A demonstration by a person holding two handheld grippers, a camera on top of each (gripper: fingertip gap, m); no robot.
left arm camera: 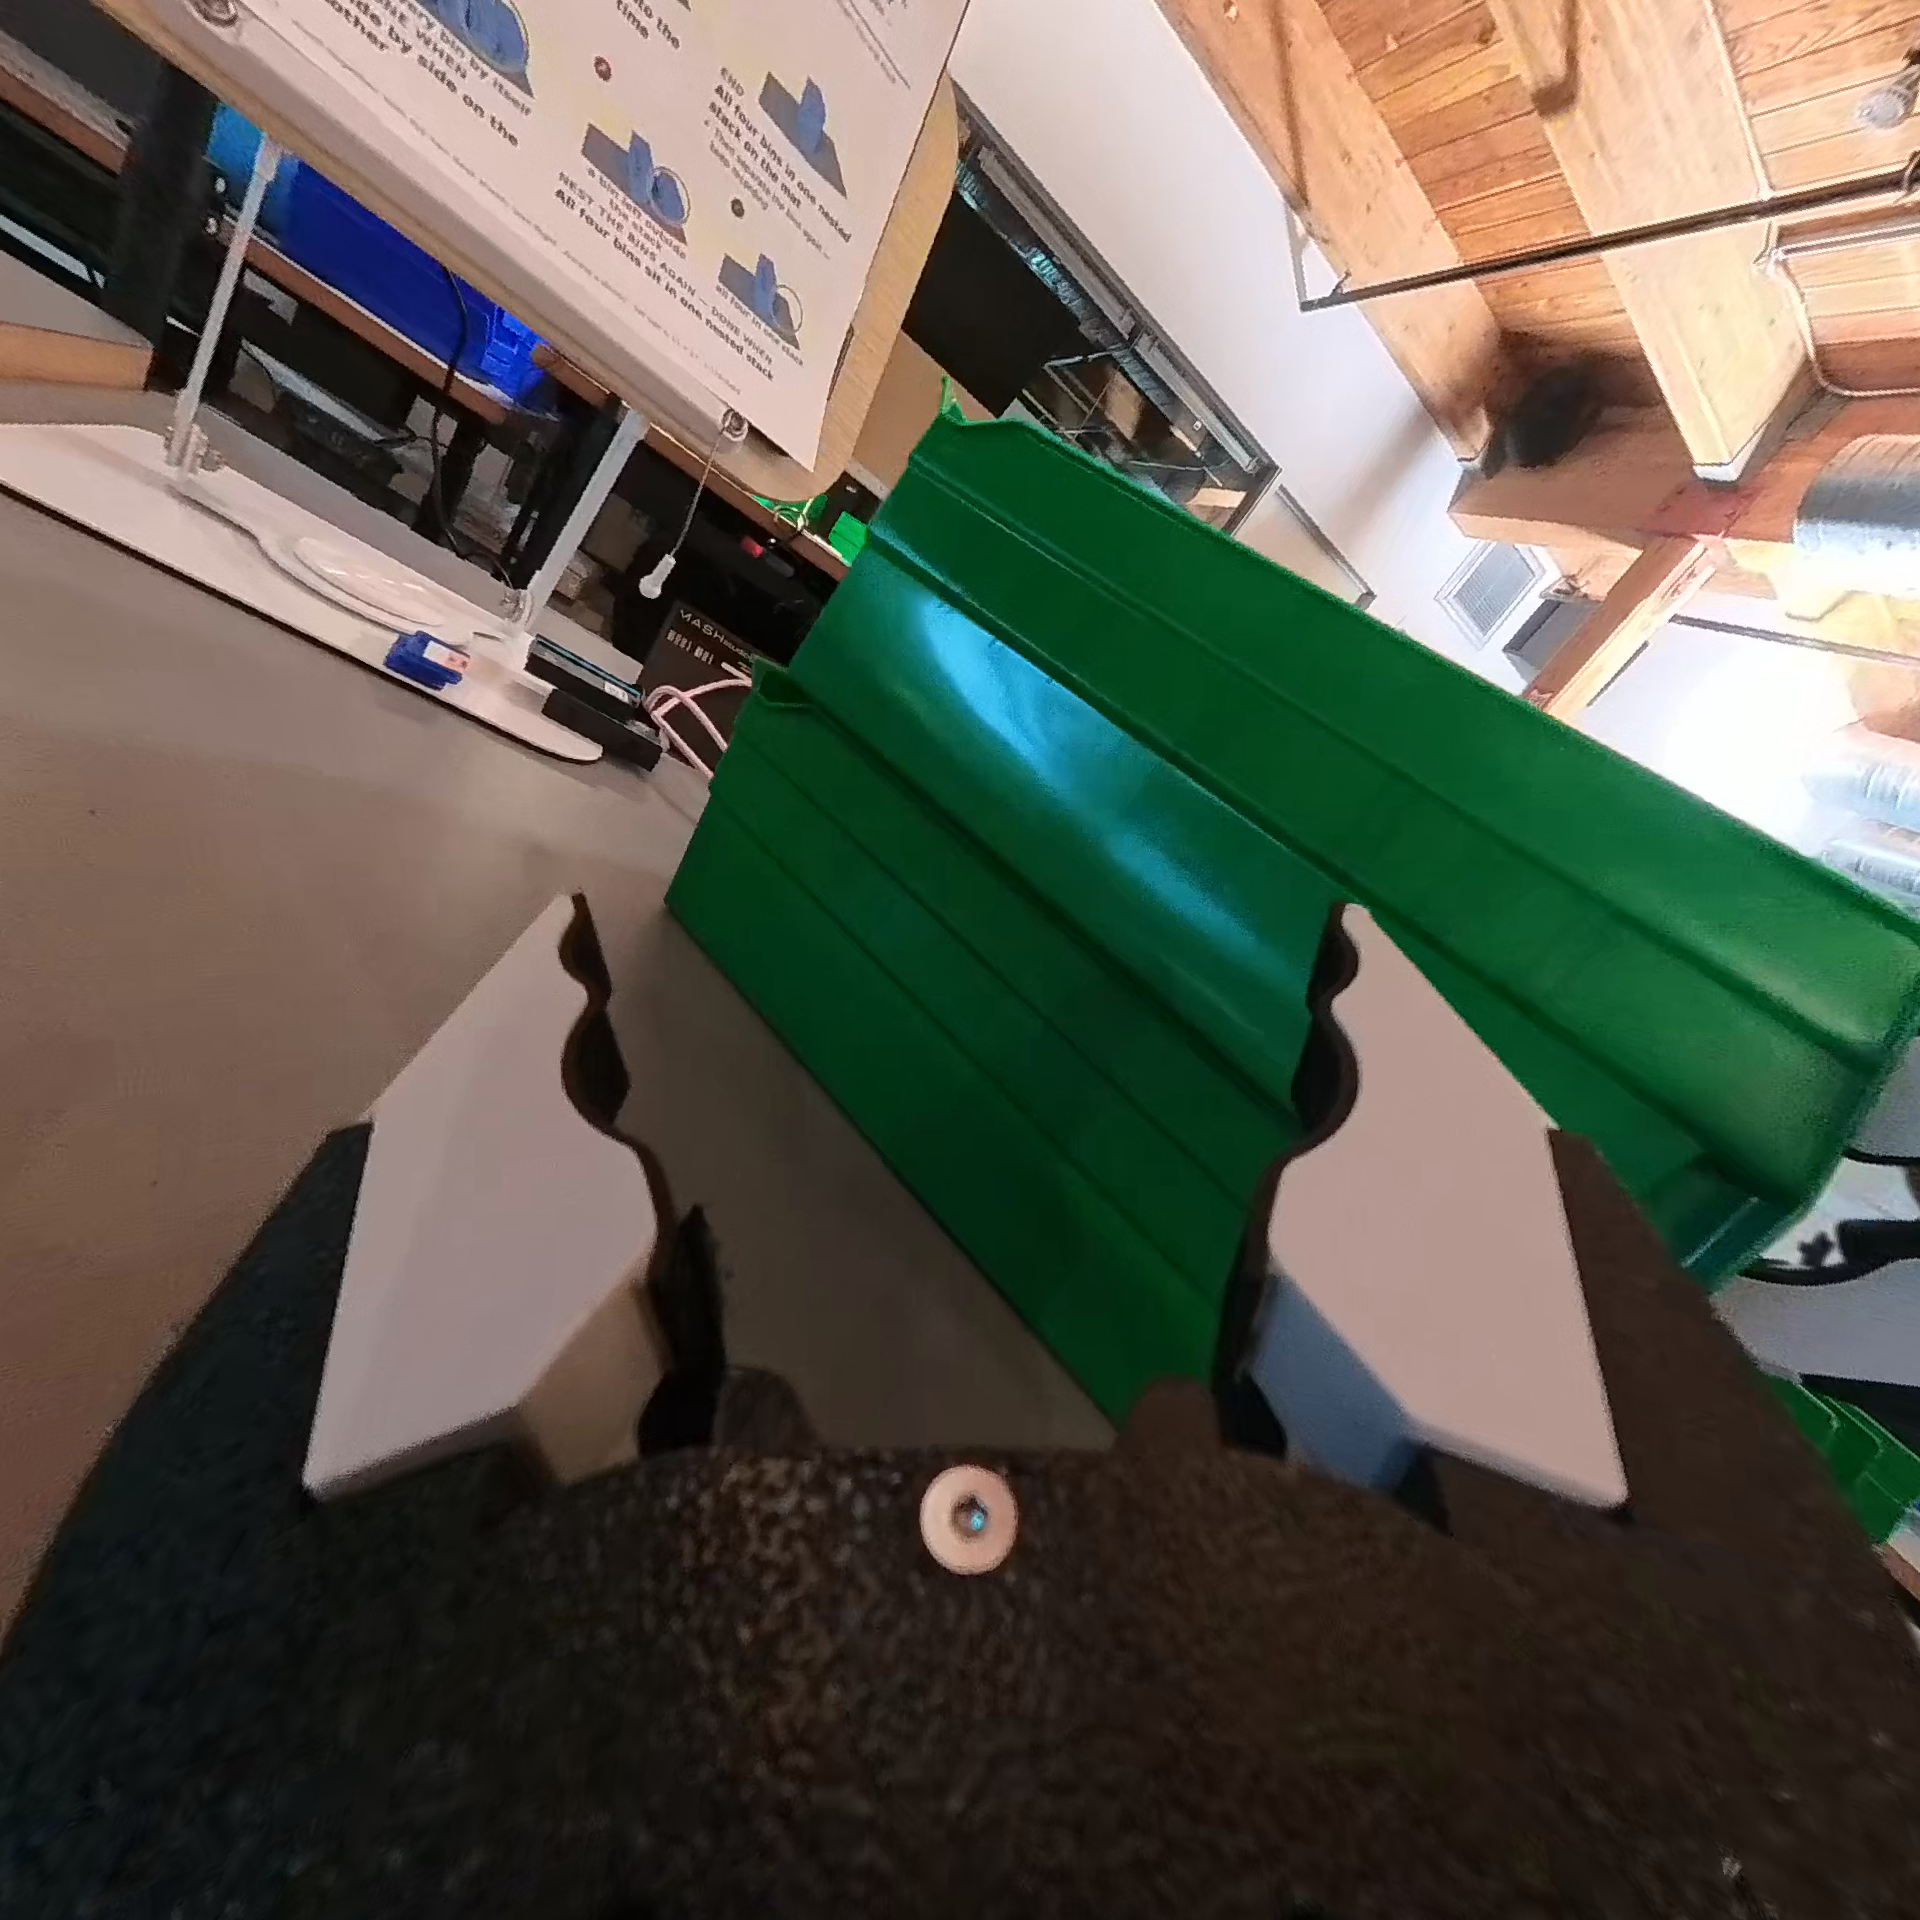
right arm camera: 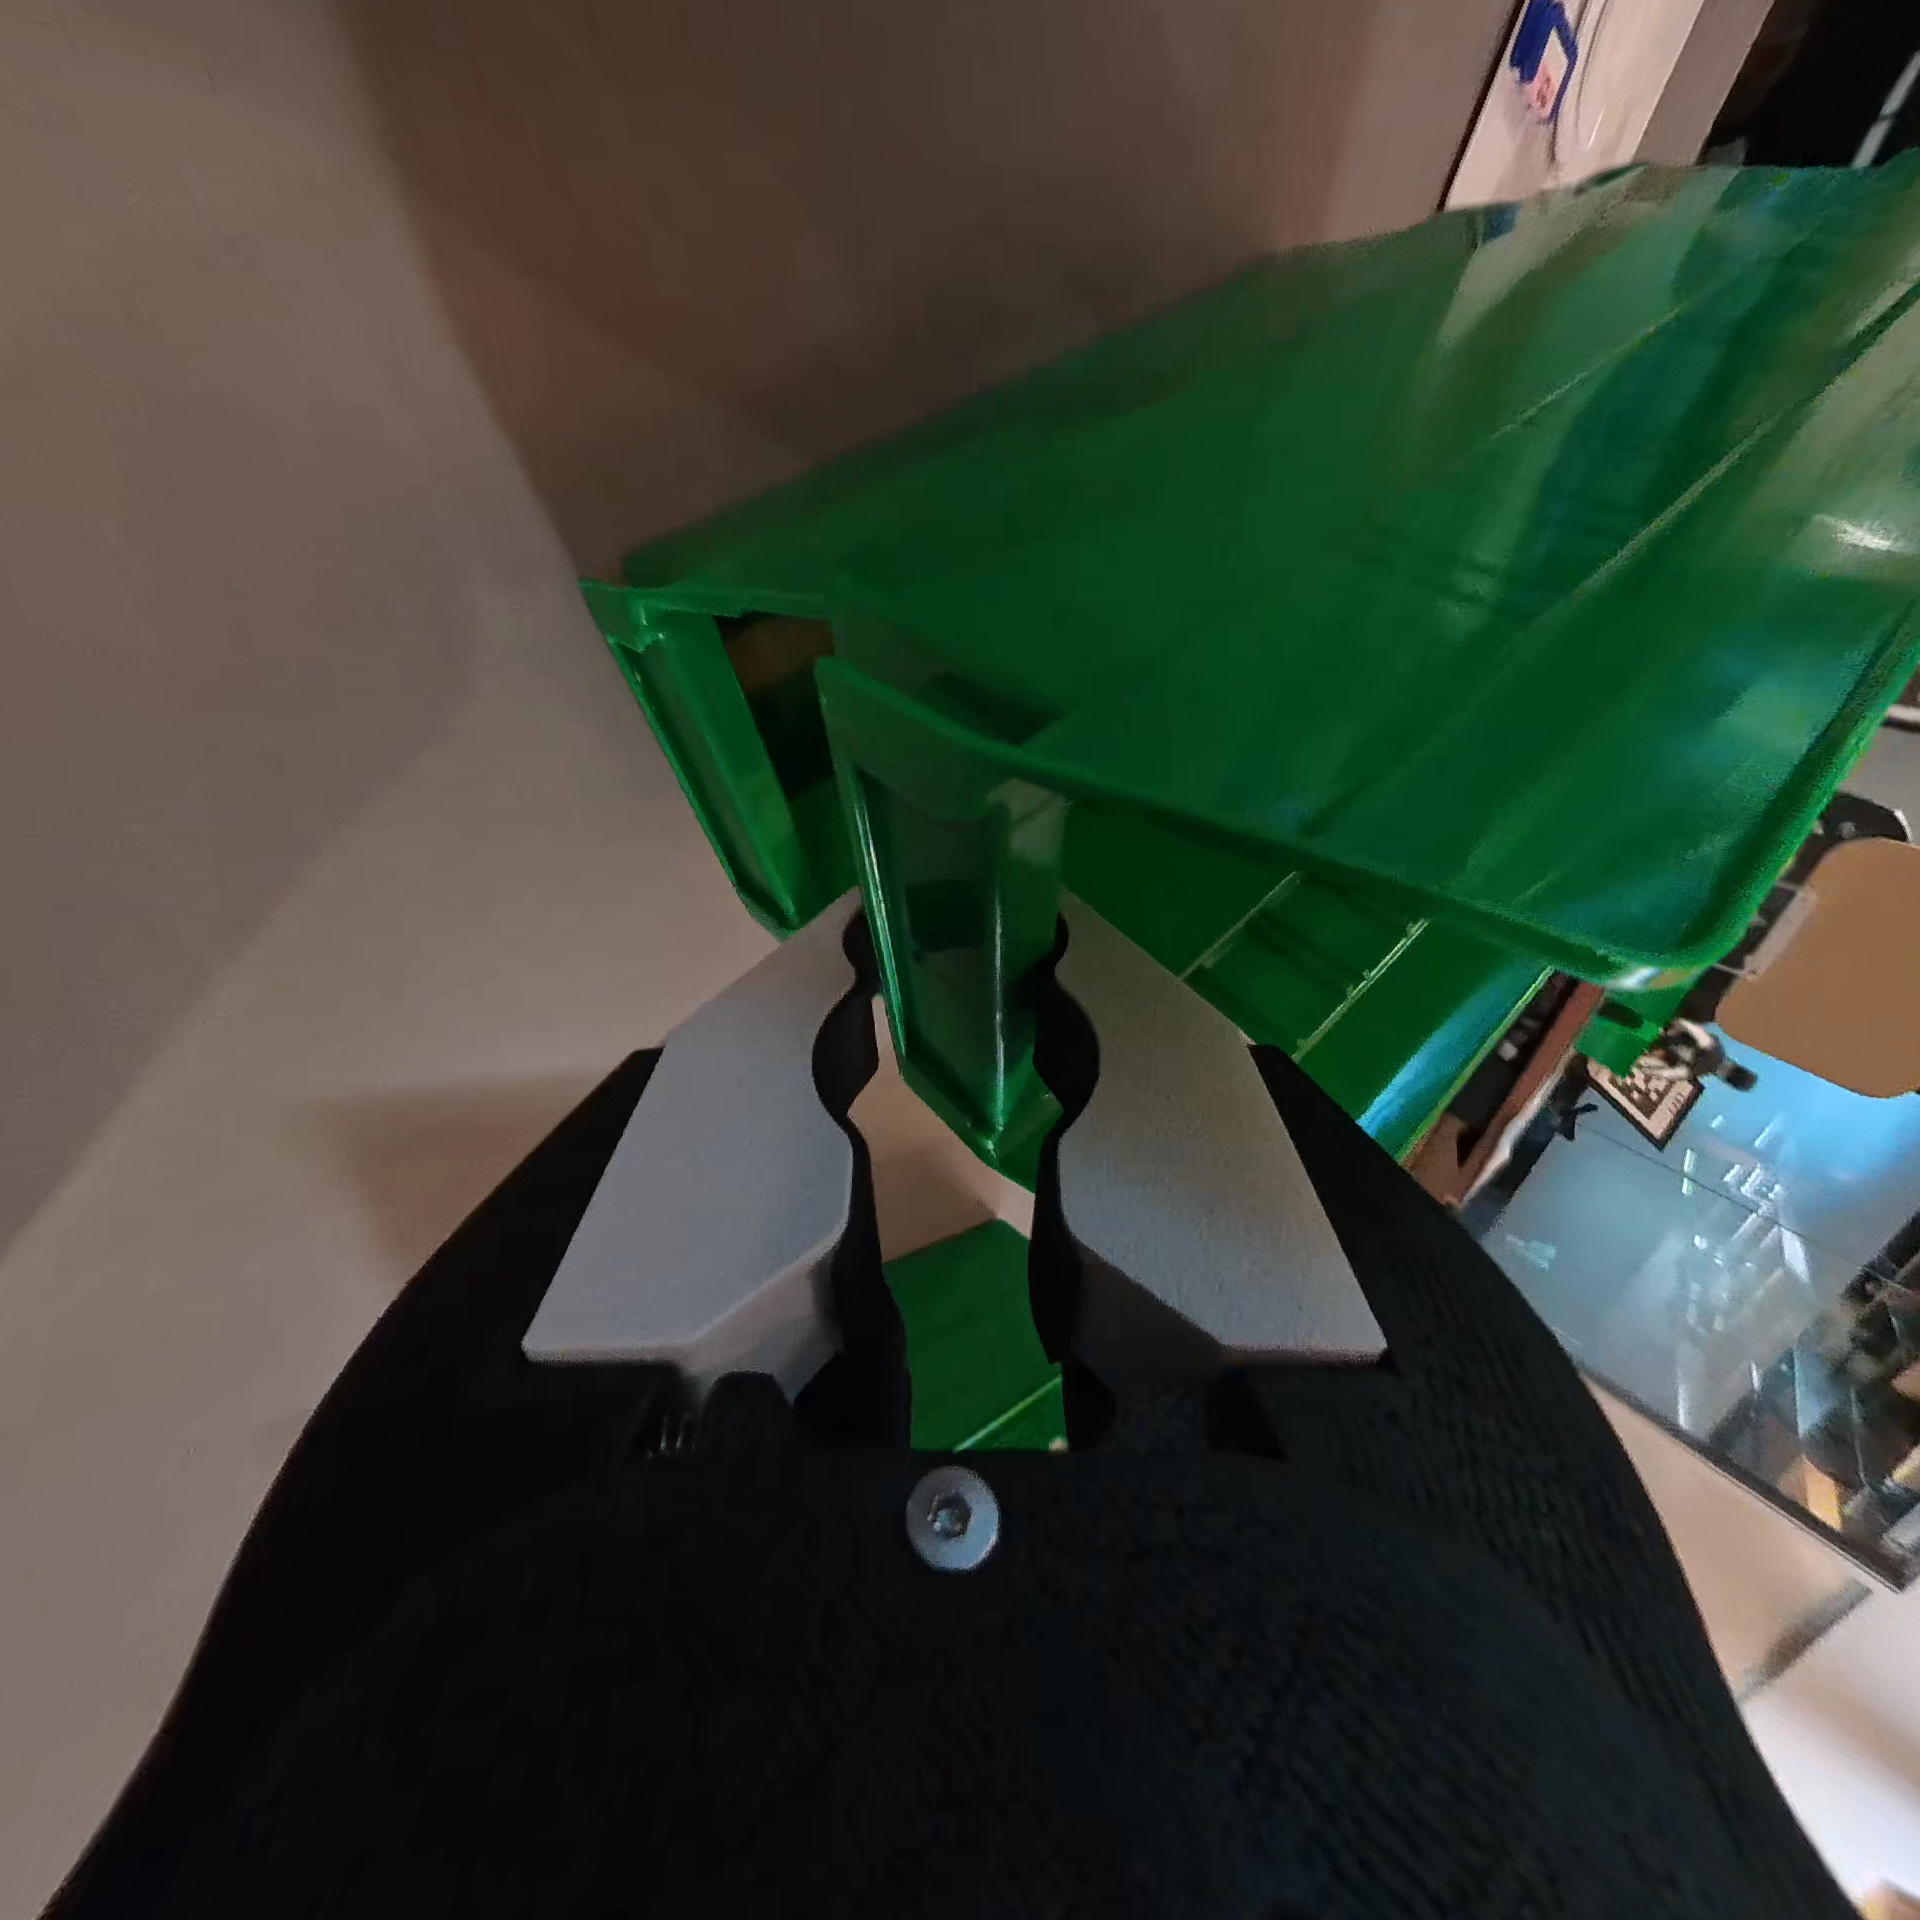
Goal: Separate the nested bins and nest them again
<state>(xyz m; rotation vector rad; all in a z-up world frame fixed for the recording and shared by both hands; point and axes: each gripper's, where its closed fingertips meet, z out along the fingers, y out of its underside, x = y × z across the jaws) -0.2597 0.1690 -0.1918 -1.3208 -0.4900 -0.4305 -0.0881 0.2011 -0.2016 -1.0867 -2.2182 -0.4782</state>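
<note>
Mid-task: 1 upper green bin [right arm camera: 1403, 582] is held by its front lip in the closed right gripper [right arm camera: 956, 997], tilted over a lower green bin [left arm camera: 935, 987] on the grey table [left arm camera: 260, 831]; left gripper [left arm camera: 956, 1039] is spread, empty; separating or re-nesting can't be told.

A workshop or lab is suggested: an instruction poster [left arm camera: 582, 156] on a stand at upper left, exposed timber beams [left arm camera: 1621, 208] (upper right), cluttered shelving [left arm camera: 416, 436] behind a grey worktable [left arm camera: 260, 831].

Upper bin [left arm camera: 1403, 748] tilted in lower bin [left arm camera: 935, 987] on table [left arm camera: 260, 883], sign stand [left arm camera: 520, 156] behind
</note>
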